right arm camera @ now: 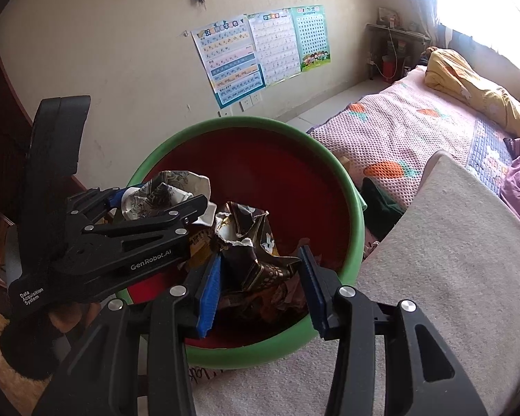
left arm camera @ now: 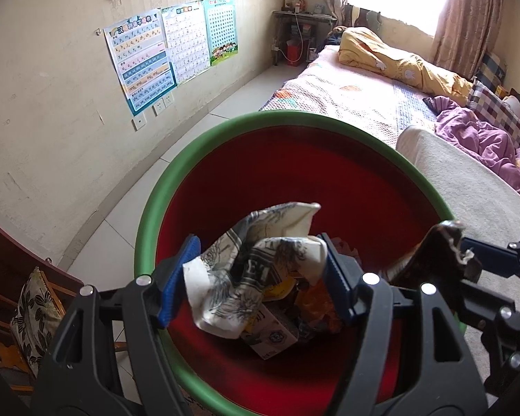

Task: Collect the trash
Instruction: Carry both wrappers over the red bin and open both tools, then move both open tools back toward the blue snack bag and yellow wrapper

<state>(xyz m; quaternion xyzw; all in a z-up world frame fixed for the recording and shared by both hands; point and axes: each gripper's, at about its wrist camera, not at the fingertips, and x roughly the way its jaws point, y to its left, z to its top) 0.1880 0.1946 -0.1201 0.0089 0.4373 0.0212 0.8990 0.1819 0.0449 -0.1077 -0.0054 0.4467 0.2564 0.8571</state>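
- My left claw [left arm camera: 256, 277] is gripping a crumpled printed paper wrapper [left arm camera: 256, 263], pinched from both sides between the blue pads [left arm camera: 171, 289], and I am holding it over the open mouth of the bin [left arm camera: 149, 215].
- My right claw [right arm camera: 260, 284] is holding a dark, torn foil-like wrapper [right arm camera: 249, 239] between its jaws, also above the bin, just right of the left claw.
- Both pieces are looking very light and soft to me. The paper one is crushing easily, so I am judging that a grip on the thick, bunched middle is safer than on a loose corner, which could tear or slip out.
- The dark wrapper is looking smooth and shiny, so it is probably more slippery. Its torn white edge is weak, and I would not be taking hold there.
- Nothing here is fragile, so a firm squeeze is doing no harm.
- The bin is having a green rim and a red inside, and it is already holding other trash at the bottom: a small printed carton [left arm camera: 277, 332] and some orange and yellow wrappers.
- The bin is standing beside a pale grey cushioned surface [right arm camera: 450, 260], on the right.
- The room is a bedroom: a bed [left arm camera: 346, 97] with a patterned cover is lying far right, under a bright curtained window.
- Learning posters [left arm camera: 145, 59] are hanging on the cream wall at the left, and the floor is pale tile.
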